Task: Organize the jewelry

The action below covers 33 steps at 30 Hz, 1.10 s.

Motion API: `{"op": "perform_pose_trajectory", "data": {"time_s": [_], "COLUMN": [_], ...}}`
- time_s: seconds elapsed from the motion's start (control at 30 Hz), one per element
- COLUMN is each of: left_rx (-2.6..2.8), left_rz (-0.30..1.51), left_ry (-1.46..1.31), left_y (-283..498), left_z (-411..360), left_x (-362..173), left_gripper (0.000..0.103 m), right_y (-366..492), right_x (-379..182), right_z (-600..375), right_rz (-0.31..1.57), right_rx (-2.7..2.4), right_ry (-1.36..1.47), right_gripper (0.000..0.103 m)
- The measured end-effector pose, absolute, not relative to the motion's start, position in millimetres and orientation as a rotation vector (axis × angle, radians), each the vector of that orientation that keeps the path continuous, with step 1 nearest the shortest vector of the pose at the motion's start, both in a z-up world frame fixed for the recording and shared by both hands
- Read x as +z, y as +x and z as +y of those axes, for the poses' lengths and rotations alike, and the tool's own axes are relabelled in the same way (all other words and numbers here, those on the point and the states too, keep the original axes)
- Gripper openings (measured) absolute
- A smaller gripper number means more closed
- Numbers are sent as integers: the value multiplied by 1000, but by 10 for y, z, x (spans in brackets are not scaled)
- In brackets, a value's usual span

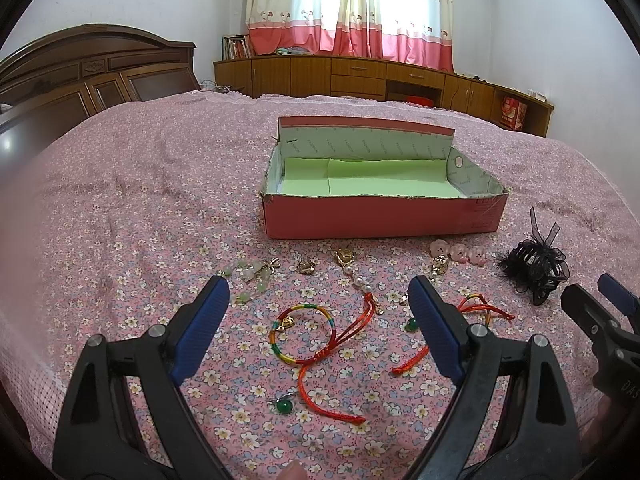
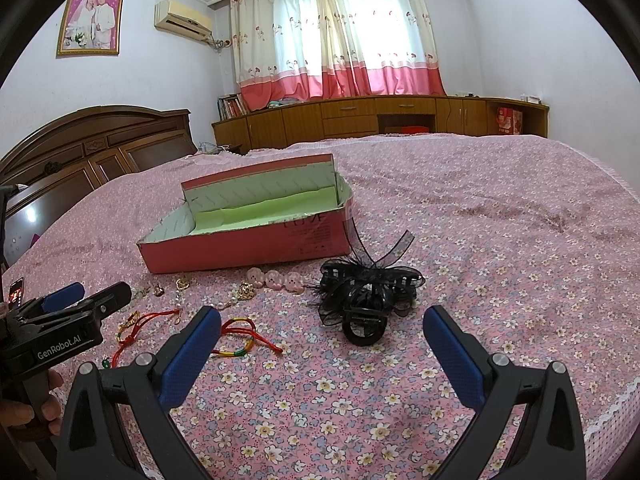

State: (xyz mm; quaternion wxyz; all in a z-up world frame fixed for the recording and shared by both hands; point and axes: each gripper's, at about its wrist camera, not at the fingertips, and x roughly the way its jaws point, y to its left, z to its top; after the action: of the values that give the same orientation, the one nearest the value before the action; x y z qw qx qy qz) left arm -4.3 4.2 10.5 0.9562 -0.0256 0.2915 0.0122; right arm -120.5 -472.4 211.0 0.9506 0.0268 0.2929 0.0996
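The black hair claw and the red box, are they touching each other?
Apart. In the left wrist view, a strip of flowered bedspread shows plainly between the black hair claw and the red box.

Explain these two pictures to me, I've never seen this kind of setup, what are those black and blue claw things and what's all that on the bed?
Those claws are two hand-held grippers, one in each of a person's hands, each carrying a wide-angle camera that looks out along its two blue-padded fingers. One picture comes from the left gripper, the other from the right gripper. Both are open and hold nothing. They hover over a bed with a pink floral bedspread. On it stands an open red box with a green lining, nothing in it. In front of the box lie loose pieces: a multicoloured cord bracelet, a green bead, pink flower clips and a black hair claw with ribbon.
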Motion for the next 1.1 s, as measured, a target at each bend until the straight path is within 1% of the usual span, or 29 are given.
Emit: {"op": "perform_pose_trajectory", "data": {"time_s": [0.37, 0.4, 0.77, 0.93, 1.1], "left_rx": [28, 29, 53, 55, 21], "left_rz": [584, 583, 598, 637, 727], "left_ry": [-52, -51, -59, -66, -94], "left_y": [-80, -91, -119, -81, 18], "left_z": [46, 54, 235, 324, 353], "left_x": [144, 152, 173, 122, -32], "left_gripper": [84, 84, 84, 84, 84], "right_y": [-1216, -1208, -1243, -1205, -1144], "right_x": [2103, 2180, 2255, 2261, 2228], "right_z": [-4702, -4744, -4819, -4869, -4923], "right_rz": [591, 589, 572, 583, 605], "right_rx": [201, 201, 186, 177, 167], "right_ry": [56, 59, 67, 76, 83], "right_gripper": [103, 103, 103, 103, 103]}}
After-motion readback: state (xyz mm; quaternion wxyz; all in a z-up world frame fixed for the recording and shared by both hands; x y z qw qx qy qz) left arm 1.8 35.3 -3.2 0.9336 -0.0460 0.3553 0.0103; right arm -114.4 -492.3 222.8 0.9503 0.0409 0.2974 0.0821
